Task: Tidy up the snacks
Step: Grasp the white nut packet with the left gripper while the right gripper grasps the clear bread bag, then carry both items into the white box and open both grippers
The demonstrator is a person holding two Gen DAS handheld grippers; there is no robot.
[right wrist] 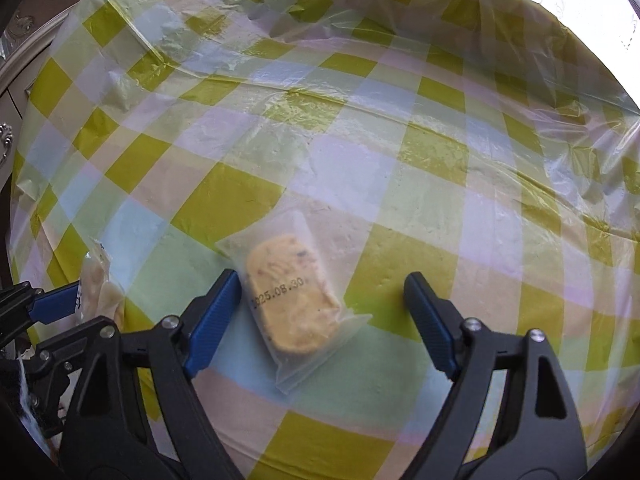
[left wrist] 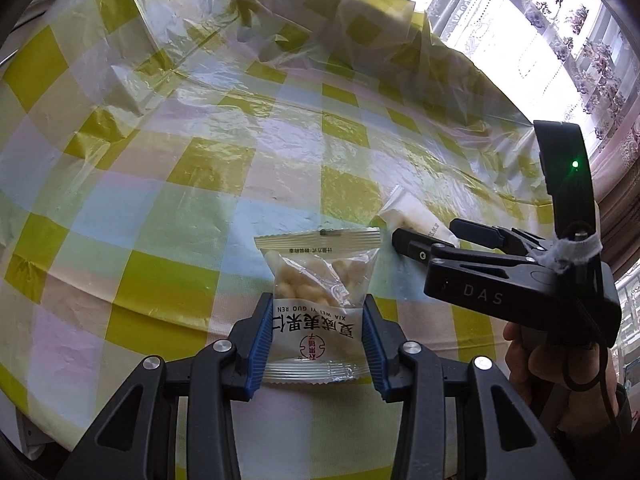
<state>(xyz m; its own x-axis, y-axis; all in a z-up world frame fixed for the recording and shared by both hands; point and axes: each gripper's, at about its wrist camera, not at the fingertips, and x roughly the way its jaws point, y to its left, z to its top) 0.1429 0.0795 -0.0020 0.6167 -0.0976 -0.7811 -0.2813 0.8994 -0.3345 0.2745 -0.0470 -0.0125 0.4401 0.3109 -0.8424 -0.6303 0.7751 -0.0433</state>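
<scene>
The desk [right wrist: 400, 160] wears a yellow-green, pale blue and white check under clear plastic. The cookie packet [right wrist: 294, 300] looks orange-yellow; the nut packet [left wrist: 318, 300] is clear with white labelling, and the fingers' pads [left wrist: 260, 340] are blue.

Bare tablecloth [right wrist: 360, 168] beyond biscuit packet [right wrist: 294, 300]

The right gripper [left wrist: 424, 240] is covering much of a pale packet [left wrist: 404, 216] in the left wrist view. The left gripper [right wrist: 60, 304] is hiding part of the nut packet [right wrist: 98, 284] at the other view's edge.

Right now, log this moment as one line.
left hand-held gripper: shut on nut packet | right hand-held gripper: open around biscuit packet | tablecloth
</scene>
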